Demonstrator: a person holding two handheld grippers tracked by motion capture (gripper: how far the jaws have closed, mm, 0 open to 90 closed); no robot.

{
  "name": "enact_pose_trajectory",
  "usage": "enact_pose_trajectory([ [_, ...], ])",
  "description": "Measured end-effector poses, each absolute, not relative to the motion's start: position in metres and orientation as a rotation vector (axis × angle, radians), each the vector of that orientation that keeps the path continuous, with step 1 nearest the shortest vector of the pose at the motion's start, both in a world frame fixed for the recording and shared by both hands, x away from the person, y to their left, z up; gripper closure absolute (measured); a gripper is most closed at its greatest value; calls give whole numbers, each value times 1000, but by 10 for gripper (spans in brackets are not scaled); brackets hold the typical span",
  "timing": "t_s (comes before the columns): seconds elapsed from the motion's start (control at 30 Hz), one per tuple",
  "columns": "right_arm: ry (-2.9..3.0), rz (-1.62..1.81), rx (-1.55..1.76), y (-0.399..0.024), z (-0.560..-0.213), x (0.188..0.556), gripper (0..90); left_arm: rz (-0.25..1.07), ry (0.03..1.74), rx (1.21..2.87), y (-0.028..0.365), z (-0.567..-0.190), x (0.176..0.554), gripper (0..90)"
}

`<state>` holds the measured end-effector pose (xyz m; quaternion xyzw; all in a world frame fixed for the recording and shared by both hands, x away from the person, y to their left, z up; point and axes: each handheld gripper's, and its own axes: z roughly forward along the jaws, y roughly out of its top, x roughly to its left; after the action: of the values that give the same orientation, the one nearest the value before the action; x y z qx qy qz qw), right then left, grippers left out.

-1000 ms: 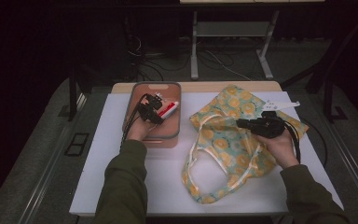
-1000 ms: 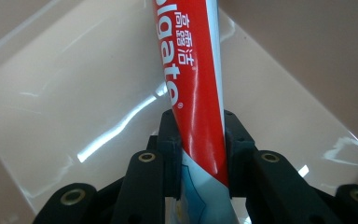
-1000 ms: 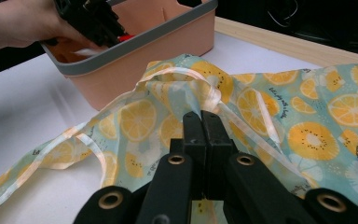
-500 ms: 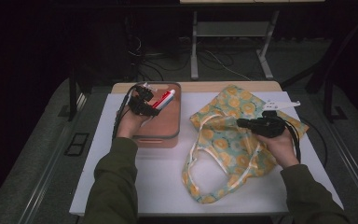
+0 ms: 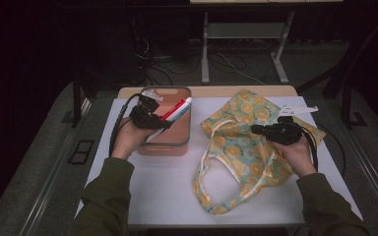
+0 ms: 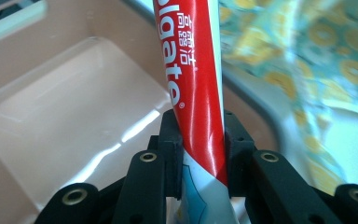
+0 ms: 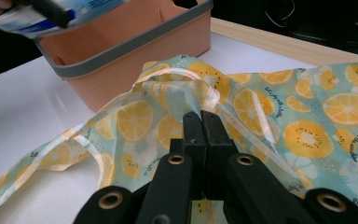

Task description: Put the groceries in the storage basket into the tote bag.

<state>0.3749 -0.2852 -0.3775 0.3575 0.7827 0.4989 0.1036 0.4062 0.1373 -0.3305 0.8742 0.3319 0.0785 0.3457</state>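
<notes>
A red-and-white toothpaste tube [image 5: 176,109] hangs tilted over the pink basket [image 5: 165,144], with its cap end pointing to the back right. My left gripper [image 5: 163,122] is shut on the tube's lower end. In the left gripper view the tube [image 6: 196,70] runs up between the pads of my left gripper [image 6: 200,135], above the basket's bare floor [image 6: 51,116]. A fruit-print cloth bag [image 5: 241,152] lies flat to the right of the basket. My right gripper [image 5: 254,130] rests on its left part. Its jaws [image 7: 200,116] are closed together where the bag's fabric [image 7: 307,116] bunches up.
The white tabletop [image 5: 152,196] has free room in front of the basket and the bag. A wooden strip [image 5: 216,91] runs along the table's back edge. Beyond it stand a metal frame [image 5: 246,29] and floor cables. The bag's handles loop toward the table's front edge.
My left hand has lifted the toothpaste tube up out of the basket and drawn back to the left. The right hand and the bag have stayed put.
</notes>
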Motion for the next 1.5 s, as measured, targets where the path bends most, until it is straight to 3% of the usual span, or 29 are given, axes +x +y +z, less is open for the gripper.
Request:
enact_pose_trajectory([
  [0.37, 2311, 1470, 1051, -284, -377, 374, 896, 163, 667, 2298, 98, -336, 350, 741],
  [0.63, 2315, 1467, 1045, -282, -376, 373, 896, 108, 579, 2314, 60, -359, 333, 743],
  [1.0, 2310, 1472, 1040, -283, -376, 372, 896, 85, 531, 2366, 8, -381, 342, 743],
  [1.5, 2306, 1489, 1021, -281, -373, 370, 896, 85, 568, 2366, -33, -396, 373, 743],
])
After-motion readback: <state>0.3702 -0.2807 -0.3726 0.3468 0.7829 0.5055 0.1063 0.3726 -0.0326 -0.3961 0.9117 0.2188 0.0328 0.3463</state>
